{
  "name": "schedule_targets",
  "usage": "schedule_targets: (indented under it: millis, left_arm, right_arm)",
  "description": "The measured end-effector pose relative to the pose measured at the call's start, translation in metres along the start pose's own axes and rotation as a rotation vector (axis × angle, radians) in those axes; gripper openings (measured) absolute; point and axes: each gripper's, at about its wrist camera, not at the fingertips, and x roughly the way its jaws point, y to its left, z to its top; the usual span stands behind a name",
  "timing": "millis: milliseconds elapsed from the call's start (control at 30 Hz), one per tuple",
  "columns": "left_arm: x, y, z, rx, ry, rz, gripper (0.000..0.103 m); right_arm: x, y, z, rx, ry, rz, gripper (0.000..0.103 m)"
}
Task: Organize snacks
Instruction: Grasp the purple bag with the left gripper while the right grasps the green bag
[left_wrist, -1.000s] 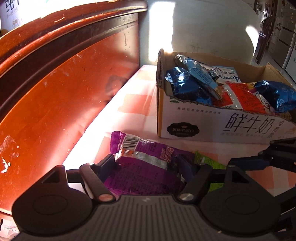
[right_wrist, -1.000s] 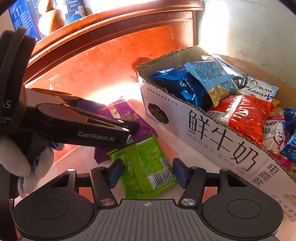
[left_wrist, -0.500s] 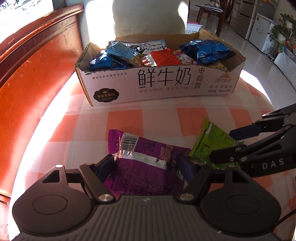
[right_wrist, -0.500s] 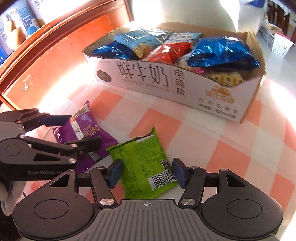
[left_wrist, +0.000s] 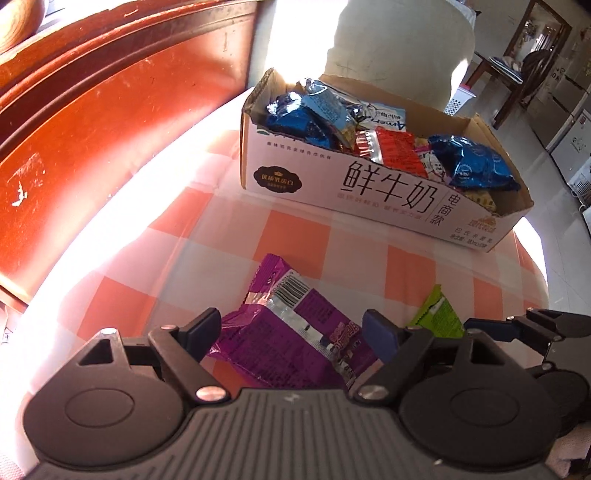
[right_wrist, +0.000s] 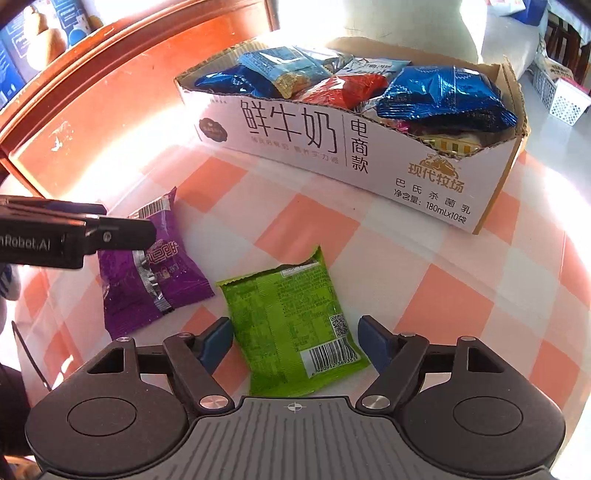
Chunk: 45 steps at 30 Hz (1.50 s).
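A purple snack packet (left_wrist: 291, 332) lies on the checked tablecloth between the fingers of my left gripper (left_wrist: 293, 328), which is open around it. It also shows in the right wrist view (right_wrist: 147, 273). A green snack packet (right_wrist: 291, 325) lies flat between the fingers of my right gripper (right_wrist: 295, 339), which is open around it; its corner shows in the left wrist view (left_wrist: 437, 314). A cardboard milk box (right_wrist: 332, 147) full of snack packets stands beyond both; it also shows in the left wrist view (left_wrist: 369, 184).
A red-brown wooden headboard (left_wrist: 92, 122) rises along the left. The orange-and-white checked tablecloth (right_wrist: 295, 229) covers the surface, whose rounded edge drops off at the right. My left gripper's finger (right_wrist: 110, 236) reaches in over the purple packet.
Both cameras have swung about over the last second while each packet stayed between its gripper's fingers. The packets and box have not moved on the cloth.
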Motion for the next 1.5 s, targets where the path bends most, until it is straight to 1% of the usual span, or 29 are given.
schedule_targets:
  millis: [100, 133, 233, 333, 433, 533, 633, 733, 800, 900, 933, 1000, 1067, 1133, 1200, 1267, 1333, 1367, 1433, 1500]
  left_arm:
    - [0.003, -0.007, 0.000, -0.040, 0.003, 0.038, 0.085]
    - [0.004, -0.010, 0.000, -0.050, 0.002, 0.048, 0.087]
    - [0.009, -0.015, 0.002, -0.085, 0.001, 0.076, 0.088]
    - [0.015, -0.021, 0.002, -0.092, 0.004, 0.106, 0.091]
    - [0.020, -0.026, 0.002, -0.071, -0.001, 0.134, 0.094]
    - [0.027, -0.029, -0.003, -0.027, 0.008, 0.192, 0.095]
    - [0.025, -0.027, -0.006, -0.006, 0.010, 0.198, 0.096]
    - [0.025, -0.020, -0.008, 0.001, 0.013, 0.220, 0.096]
    - [0.028, -0.020, -0.009, 0.047, 0.023, 0.215, 0.095]
    - [0.028, -0.027, -0.013, 0.190, -0.018, 0.230, 0.094]
    - [0.027, -0.030, -0.015, 0.259, -0.036, 0.231, 0.094]
    - [0.024, -0.034, -0.017, 0.354, -0.056, 0.246, 0.094]
    - [0.022, -0.031, -0.018, 0.376, -0.063, 0.252, 0.093]
    - [0.018, -0.022, -0.014, 0.307, -0.047, 0.217, 0.093]
    - [0.015, -0.007, -0.010, 0.164, -0.011, 0.168, 0.094]
    - [0.010, 0.001, -0.008, 0.069, -0.007, 0.149, 0.094]
    - [0.006, 0.003, -0.007, 0.030, -0.011, 0.151, 0.094]
    - [0.006, 0.003, -0.007, 0.016, -0.012, 0.163, 0.095]
    - [0.010, 0.001, -0.009, 0.015, 0.002, 0.170, 0.096]
    - [0.019, -0.001, -0.013, 0.022, 0.036, 0.173, 0.096]
  right_arm:
    - [0.001, 0.005, 0.000, -0.032, -0.001, -0.031, 0.075]
    - [0.002, 0.005, 0.000, -0.031, -0.002, -0.031, 0.075]
    - [0.002, 0.005, 0.000, -0.032, -0.003, -0.031, 0.075]
    - [0.003, 0.005, 0.000, -0.032, -0.005, -0.030, 0.075]
    - [0.002, 0.004, -0.001, -0.031, -0.011, -0.031, 0.073]
    - [-0.001, 0.003, -0.003, -0.030, -0.016, -0.031, 0.067]
    - [-0.003, -0.001, -0.005, -0.023, -0.016, -0.028, 0.065]
    - [-0.005, -0.007, -0.004, 0.012, -0.022, -0.032, 0.060]
    - [-0.005, -0.012, -0.003, 0.044, -0.024, -0.050, 0.059]
    - [-0.005, -0.022, -0.003, 0.103, -0.032, -0.077, 0.059]
    - [-0.005, -0.024, -0.002, 0.117, -0.035, -0.075, 0.059]
    - [-0.006, -0.028, -0.002, 0.140, -0.039, -0.062, 0.059]
    - [-0.006, -0.030, -0.002, 0.154, -0.041, -0.055, 0.061]
    - [-0.006, -0.030, -0.002, 0.153, -0.041, -0.052, 0.062]
    - [-0.006, -0.030, -0.002, 0.150, -0.042, -0.055, 0.062]
    - [-0.005, -0.029, -0.002, 0.149, -0.040, -0.061, 0.065]
    - [-0.005, -0.029, -0.002, 0.146, -0.040, -0.064, 0.068]
    - [-0.004, -0.028, -0.001, 0.144, -0.039, -0.065, 0.070]
    - [-0.003, -0.027, -0.001, 0.138, -0.039, -0.068, 0.071]
    - [-0.003, -0.026, 0.000, 0.133, -0.040, -0.073, 0.073]
